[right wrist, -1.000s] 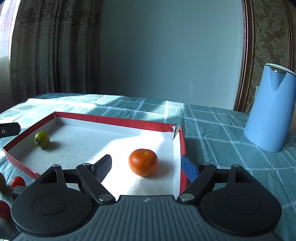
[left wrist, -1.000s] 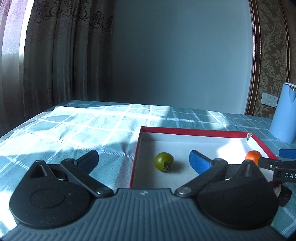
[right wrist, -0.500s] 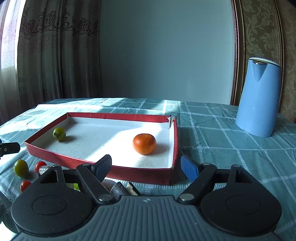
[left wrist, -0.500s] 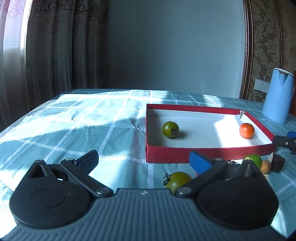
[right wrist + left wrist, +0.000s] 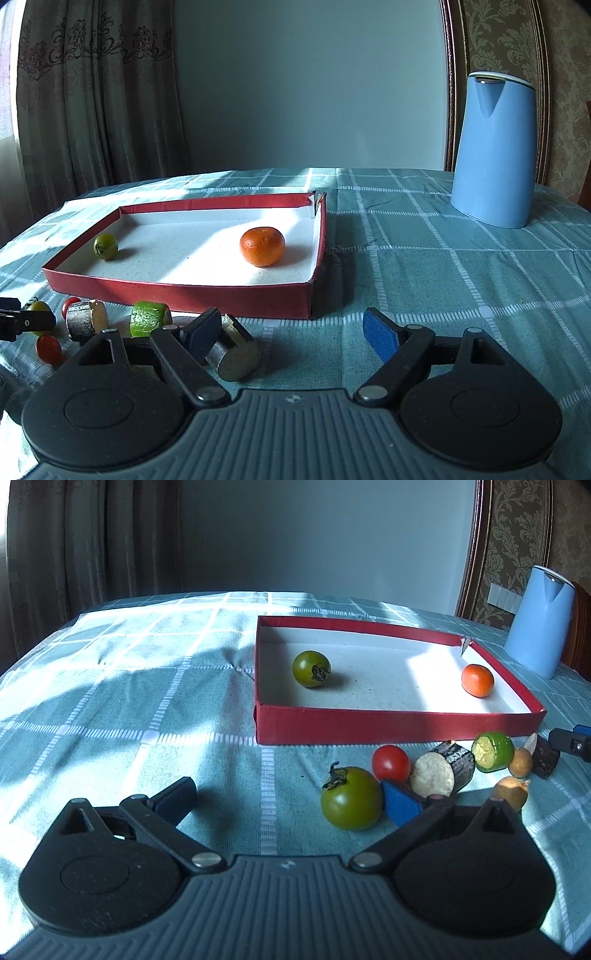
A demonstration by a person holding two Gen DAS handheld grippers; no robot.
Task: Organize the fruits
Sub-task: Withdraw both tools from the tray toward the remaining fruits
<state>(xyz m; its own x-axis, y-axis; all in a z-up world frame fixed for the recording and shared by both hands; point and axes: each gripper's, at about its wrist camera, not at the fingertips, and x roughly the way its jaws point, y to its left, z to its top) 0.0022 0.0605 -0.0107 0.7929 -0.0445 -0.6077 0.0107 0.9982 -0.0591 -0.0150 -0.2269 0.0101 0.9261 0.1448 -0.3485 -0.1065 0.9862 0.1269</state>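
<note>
- Red tray [image 5: 388, 731], white-lined, holding green tomato [image 5: 311, 668] and mandarin [image 5: 477, 680], well apart.
- Before its near wall: larger green tomato [image 5: 351, 798], red cherry tomato [image 5: 391, 763], cut cylinders [image 5: 442, 773].

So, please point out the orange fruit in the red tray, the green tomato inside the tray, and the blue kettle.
orange fruit [image 5: 262, 246], right wrist view, middle of its peel.
green tomato [image 5: 311, 668], left wrist view, beside its stem.
blue kettle [image 5: 494, 155], right wrist view, middle of its body.

Grey-blue wall [image 5: 314, 85]; patterned curtains [image 5: 96, 96] left; sunlit checked tablecloth [image 5: 129, 686].
</note>
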